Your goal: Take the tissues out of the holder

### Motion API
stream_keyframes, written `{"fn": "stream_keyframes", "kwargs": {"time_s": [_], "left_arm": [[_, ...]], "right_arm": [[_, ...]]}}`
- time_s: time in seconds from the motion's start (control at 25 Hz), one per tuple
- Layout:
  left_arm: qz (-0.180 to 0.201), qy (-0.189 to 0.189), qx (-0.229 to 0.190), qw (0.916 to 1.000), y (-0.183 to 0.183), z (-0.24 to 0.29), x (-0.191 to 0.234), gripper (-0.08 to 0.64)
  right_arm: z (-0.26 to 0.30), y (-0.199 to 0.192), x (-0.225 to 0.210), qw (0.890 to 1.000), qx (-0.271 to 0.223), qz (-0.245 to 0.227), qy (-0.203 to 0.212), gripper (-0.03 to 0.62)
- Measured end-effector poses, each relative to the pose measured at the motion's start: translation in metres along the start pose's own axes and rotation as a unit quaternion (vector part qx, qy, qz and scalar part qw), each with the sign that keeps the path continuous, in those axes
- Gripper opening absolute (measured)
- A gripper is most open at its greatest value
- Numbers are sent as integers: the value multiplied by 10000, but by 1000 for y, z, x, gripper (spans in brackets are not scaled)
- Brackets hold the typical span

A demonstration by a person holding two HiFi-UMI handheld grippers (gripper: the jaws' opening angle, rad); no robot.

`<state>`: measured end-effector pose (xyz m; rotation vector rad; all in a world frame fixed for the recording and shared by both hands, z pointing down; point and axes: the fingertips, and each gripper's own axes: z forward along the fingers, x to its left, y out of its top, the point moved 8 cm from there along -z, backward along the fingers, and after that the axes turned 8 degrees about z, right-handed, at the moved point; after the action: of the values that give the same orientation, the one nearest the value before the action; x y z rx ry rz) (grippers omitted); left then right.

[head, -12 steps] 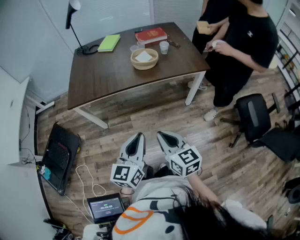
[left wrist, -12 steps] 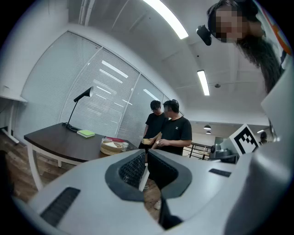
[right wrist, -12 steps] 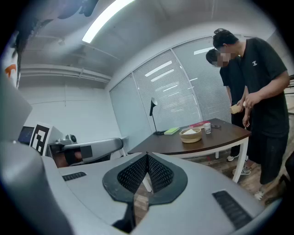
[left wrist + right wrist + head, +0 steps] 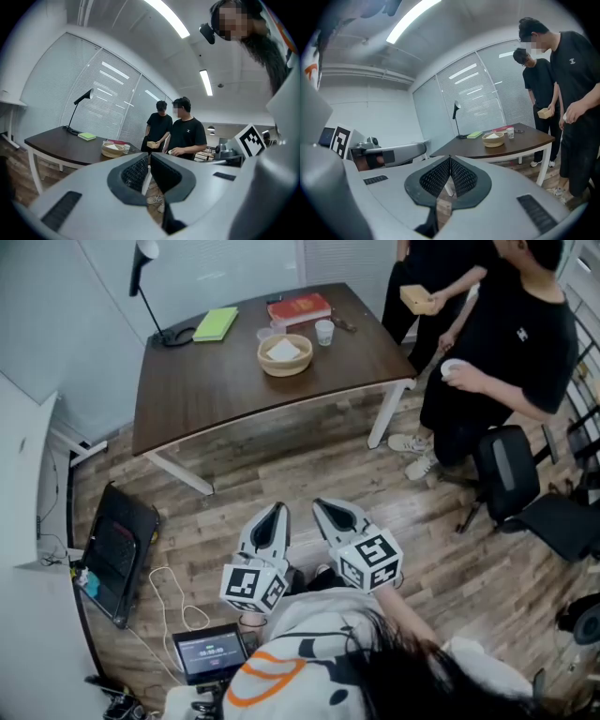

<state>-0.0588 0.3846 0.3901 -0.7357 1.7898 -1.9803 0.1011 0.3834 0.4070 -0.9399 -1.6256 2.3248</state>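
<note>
A round woven holder (image 4: 285,354) with white tissues in it stands on the dark wooden table (image 4: 206,390) at the far side of the room. It also shows as a small holder (image 4: 112,149) in the left gripper view and as a holder (image 4: 493,138) in the right gripper view. My left gripper (image 4: 275,511) and right gripper (image 4: 326,507) hang side by side over the wooden floor, well short of the table. Both point toward it. The left gripper (image 4: 149,158) and the right gripper (image 4: 450,160) each have their jaws shut with nothing between them.
On the table are a black desk lamp (image 4: 145,268), a green notepad (image 4: 216,324), a red book (image 4: 300,308) and a small cup (image 4: 324,332). Two people in black (image 4: 506,343) stand at its right end. An office chair (image 4: 511,474) stands right; a black case (image 4: 117,554), a tablet (image 4: 211,652) and a cable lie left.
The person in black at the right has stepped and lowered a hand. Both grippers stay where they were, still shut.
</note>
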Motion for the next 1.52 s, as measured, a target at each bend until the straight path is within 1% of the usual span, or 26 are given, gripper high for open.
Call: {"fn": "stream_keyframes", "kwargs": {"time_s": [0.24, 0.48, 0.76, 0.96, 1.2, 1.36, 1.52], "left_arm": [[5, -14, 32, 10000, 1, 1, -3, 6], [19, -103, 60, 9999, 1, 2, -8, 6], [-32, -83, 151, 9998, -1, 7, 2, 6], [-113, -45, 184, 9998, -6, 16, 18, 6], [-163, -100, 246, 9995, -5, 44, 42, 6], [-145, -114, 267, 9995, -3, 65, 67, 6], [-152, -94, 355, 9992, -2, 89, 100, 6]], "right_arm": [[-3, -1, 1, 10000, 5, 16, 67, 12], [-7, -1, -2, 10000, 4, 66, 44, 12], [6, -6, -3, 9997, 154, 127, 111, 12], [24, -3, -3, 9995, 250, 135, 171, 12], [55, 5, -15, 9992, 356, 127, 160, 12], [83, 15, -27, 9990, 381, 180, 121, 12], [119, 23, -37, 9986, 485, 210, 65, 12]]}}
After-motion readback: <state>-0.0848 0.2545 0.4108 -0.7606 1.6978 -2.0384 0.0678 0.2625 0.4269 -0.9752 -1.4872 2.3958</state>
